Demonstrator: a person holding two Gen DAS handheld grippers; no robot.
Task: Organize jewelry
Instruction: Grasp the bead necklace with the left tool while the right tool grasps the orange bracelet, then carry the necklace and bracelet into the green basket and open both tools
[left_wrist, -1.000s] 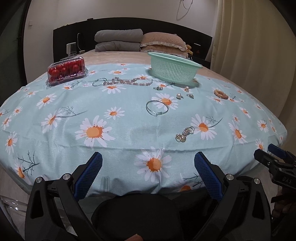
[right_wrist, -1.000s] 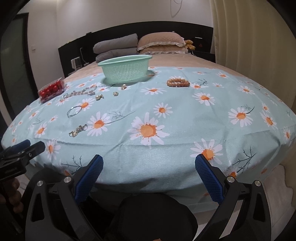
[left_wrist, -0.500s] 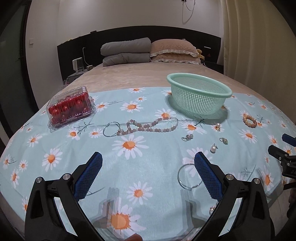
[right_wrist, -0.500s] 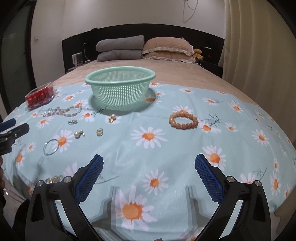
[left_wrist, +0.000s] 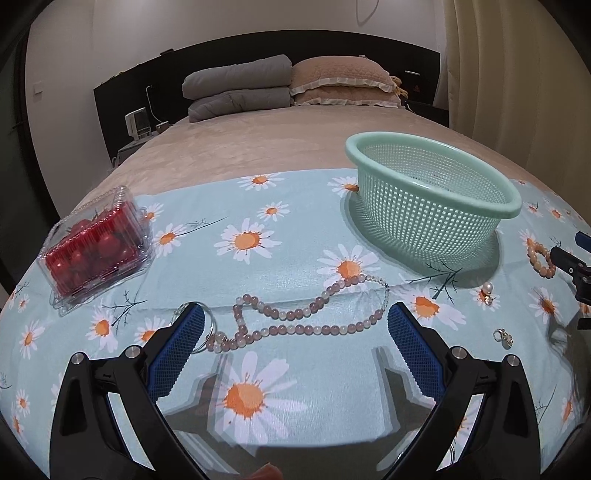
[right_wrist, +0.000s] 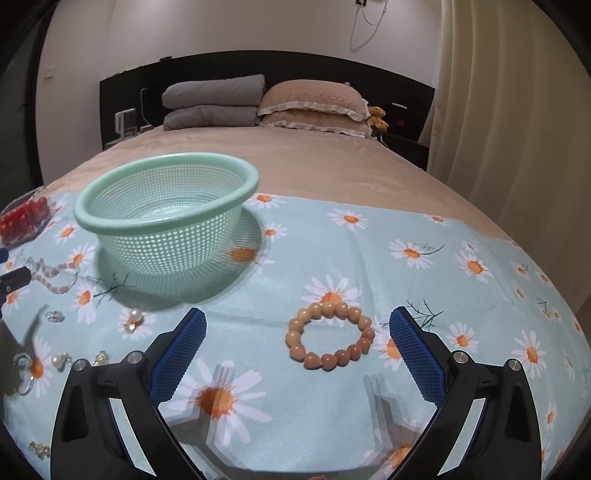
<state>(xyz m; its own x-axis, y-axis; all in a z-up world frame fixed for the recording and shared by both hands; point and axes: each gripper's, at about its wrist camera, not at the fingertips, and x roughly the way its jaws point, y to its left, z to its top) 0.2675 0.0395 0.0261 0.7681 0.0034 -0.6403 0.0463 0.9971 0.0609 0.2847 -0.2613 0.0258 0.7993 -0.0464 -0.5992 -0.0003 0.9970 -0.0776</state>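
Observation:
A long pink bead necklace (left_wrist: 295, 325) lies on the daisy cloth (left_wrist: 258, 266) just ahead of my open, empty left gripper (left_wrist: 295, 343). A thin silver bangle (left_wrist: 208, 328) lies by its left fingertip. A mint green mesh basket (left_wrist: 432, 192) stands behind on the right and looks empty in the right wrist view (right_wrist: 166, 218). An orange bead bracelet (right_wrist: 328, 341) lies between the fingers of my open, empty right gripper (right_wrist: 297, 343), a little ahead. Pearl earrings (right_wrist: 133, 319) and small silver pieces (right_wrist: 55, 315) lie scattered to its left.
A clear box of red tomatoes (left_wrist: 96, 251) sits at the cloth's left edge. Pillows (left_wrist: 343, 81) and a folded grey blanket (left_wrist: 236, 88) lie at the headboard. A curtain (right_wrist: 517, 129) hangs on the right. The right gripper's tip shows at the left wrist view's right edge (left_wrist: 570, 262).
Both grippers have moved forward over the bed and lower toward the cloth. The necklace now lies close before the left gripper and the orange bracelet close before the right one. Both stay open.

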